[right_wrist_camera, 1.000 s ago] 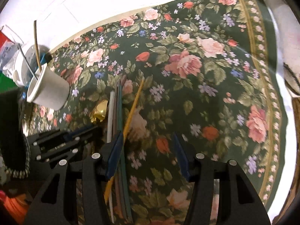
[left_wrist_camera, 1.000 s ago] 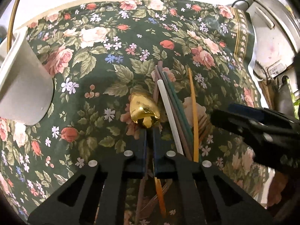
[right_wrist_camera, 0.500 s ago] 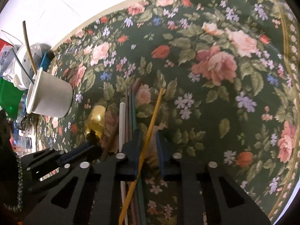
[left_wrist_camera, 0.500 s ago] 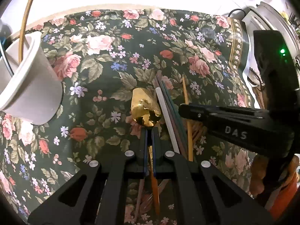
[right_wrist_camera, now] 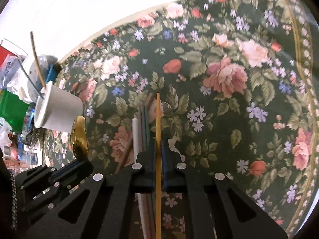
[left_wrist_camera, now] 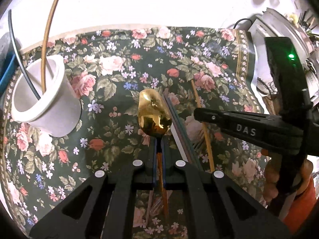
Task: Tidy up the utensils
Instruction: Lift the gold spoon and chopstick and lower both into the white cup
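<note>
At the far left stands the white cup [left_wrist_camera: 46, 101] on the floral cloth [left_wrist_camera: 111, 83] that covers the counter, already holding a thin brown stick [left_wrist_camera: 46, 45] and a dark one [left_wrist_camera: 20, 59]. It lies forward and to the left of my left tongs [left_wrist_camera: 159, 146], which are pressed nearly together on the neck of the gold spoon [left_wrist_camera: 153, 115]; the spoon's bowl points straight ahead along the fingers, lifted clear of the cloth as far as I can judge. Just to the right of the spoon, a bundle of chopsticks [right_wrist_camera: 142, 127] lies on the cloth, a white one beside duller brown and green ones, their long axes running away from me. Further right, my right tongs [right_wrist_camera: 159, 149] are clamped on a single yellow chopstick [right_wrist_camera: 158, 119], its length in line with the fingers and its tip forward. The cup sits well off to the left of that hand, so my left hand is the nearer one, and I judge the spoon should swing left and tip upright to go in.
</note>
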The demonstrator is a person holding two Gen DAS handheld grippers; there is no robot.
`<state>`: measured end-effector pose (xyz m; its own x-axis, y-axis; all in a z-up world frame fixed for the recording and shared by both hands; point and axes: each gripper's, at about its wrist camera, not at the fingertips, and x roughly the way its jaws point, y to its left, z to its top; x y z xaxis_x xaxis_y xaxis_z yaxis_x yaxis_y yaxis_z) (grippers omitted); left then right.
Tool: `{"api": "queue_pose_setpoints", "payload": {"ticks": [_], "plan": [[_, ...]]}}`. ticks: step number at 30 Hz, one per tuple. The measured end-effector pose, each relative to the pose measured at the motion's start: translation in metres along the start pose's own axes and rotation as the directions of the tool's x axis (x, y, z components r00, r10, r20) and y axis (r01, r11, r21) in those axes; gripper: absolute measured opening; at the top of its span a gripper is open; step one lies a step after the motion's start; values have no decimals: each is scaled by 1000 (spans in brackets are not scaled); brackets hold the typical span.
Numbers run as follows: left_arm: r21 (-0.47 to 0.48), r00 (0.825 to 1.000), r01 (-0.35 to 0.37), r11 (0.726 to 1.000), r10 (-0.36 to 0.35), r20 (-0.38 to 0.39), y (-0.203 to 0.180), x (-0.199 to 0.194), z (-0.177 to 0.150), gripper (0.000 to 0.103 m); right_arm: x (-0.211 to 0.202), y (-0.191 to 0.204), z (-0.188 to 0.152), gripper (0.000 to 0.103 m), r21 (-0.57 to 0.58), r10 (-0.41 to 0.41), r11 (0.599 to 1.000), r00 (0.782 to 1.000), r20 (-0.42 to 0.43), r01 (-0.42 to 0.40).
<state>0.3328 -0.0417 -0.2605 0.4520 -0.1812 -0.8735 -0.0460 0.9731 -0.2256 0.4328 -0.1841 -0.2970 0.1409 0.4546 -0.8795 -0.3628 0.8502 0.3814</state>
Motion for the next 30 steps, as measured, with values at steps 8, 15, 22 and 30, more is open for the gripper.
{"api": "queue_pose_setpoints", "payload": {"ticks": [8,15,22,30], "plan": [[1,996,-2,1000,2,92,0,-38,1,3,-44,17,-9,5,-58,-30,998,994,104,36],[4,987,-9,1000,8,160,1,-69,-2,3,-82,37,-23,5,-102,-75,990,972,224,100],[6,974,-24,1000,22,224,3,-99,-5,3,-111,55,-33,5,-119,-89,984,944,317,133],[-1,955,-41,999,39,293,12,-133,-1,3,-127,74,-34,5,-125,-63,985,925,375,118]]}}
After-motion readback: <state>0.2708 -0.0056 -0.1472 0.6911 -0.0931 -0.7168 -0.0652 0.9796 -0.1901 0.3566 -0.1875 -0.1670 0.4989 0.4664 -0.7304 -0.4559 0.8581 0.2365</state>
